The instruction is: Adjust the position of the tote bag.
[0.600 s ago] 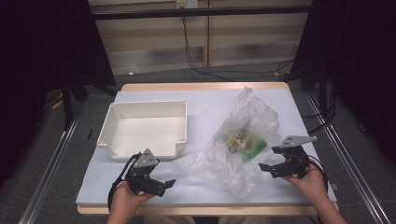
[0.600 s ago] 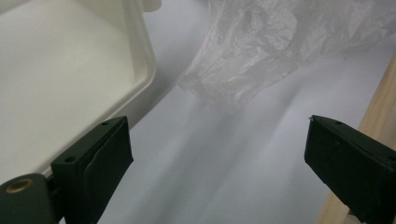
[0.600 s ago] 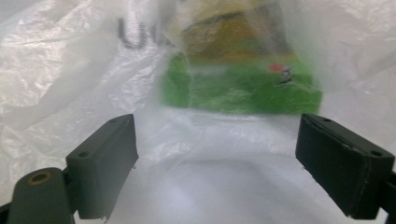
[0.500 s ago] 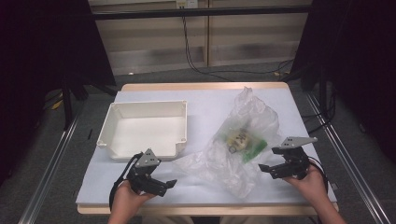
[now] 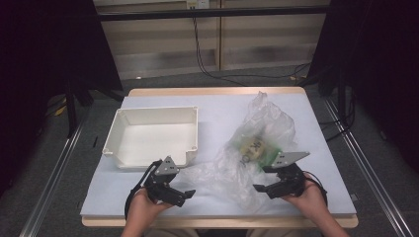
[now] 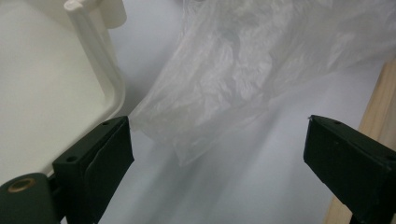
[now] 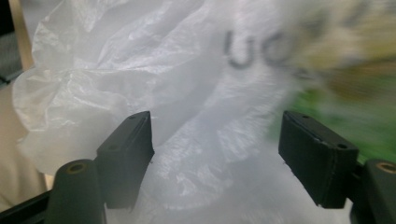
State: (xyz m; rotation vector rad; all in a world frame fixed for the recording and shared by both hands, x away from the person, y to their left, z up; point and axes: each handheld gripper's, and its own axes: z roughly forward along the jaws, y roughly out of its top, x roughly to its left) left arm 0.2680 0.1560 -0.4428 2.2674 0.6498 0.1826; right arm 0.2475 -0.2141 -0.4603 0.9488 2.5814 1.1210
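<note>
A crumpled clear plastic bag (image 5: 262,131) lies right of centre on the table, with a yellow and green packet (image 5: 254,148) inside it. My left gripper (image 5: 187,196) sits at the front, open, its jaws pointing at the bag's near left corner. In the left gripper view the bag (image 6: 243,70) reaches down between the wide jaws of the left gripper (image 6: 217,135), untouched. My right gripper (image 5: 259,178) is open at the bag's right side. In the right gripper view the right gripper (image 7: 215,126) frames the bag's film (image 7: 140,56) and the blurred packet (image 7: 345,56); no pad presses it.
An empty white tray (image 5: 153,111) stands on the left half of the table, its rim (image 6: 93,60) close beside my left jaw. A pale sheet (image 5: 222,106) covers the wooden table, whose front edge (image 6: 378,98) runs near both hands.
My right gripper has moved left, up to the bag's edge. My left gripper has edged slightly right toward the bag. The bag and tray have not moved.
</note>
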